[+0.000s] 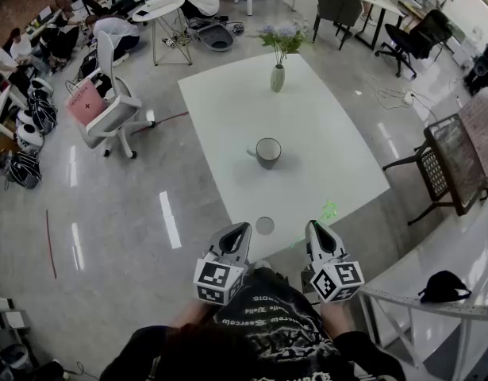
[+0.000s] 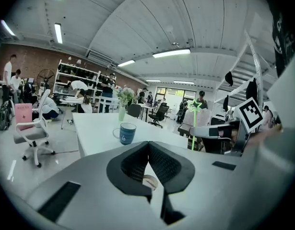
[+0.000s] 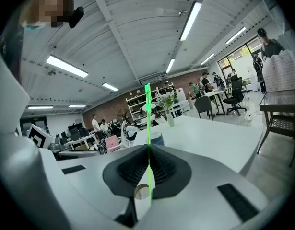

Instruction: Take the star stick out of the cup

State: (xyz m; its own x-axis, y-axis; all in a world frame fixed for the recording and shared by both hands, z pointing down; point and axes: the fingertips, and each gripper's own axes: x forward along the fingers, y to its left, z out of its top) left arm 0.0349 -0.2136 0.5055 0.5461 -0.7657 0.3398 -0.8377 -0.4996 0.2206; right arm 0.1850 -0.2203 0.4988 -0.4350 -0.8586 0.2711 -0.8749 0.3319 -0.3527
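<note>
Star stick stood upright, clamped between the closed jaws of the right gripper, well clear of the cup on the table. Left gripper was closed and empty. Risk noted: the thin stick could slip or tilt if the clamp loosened.
</note>
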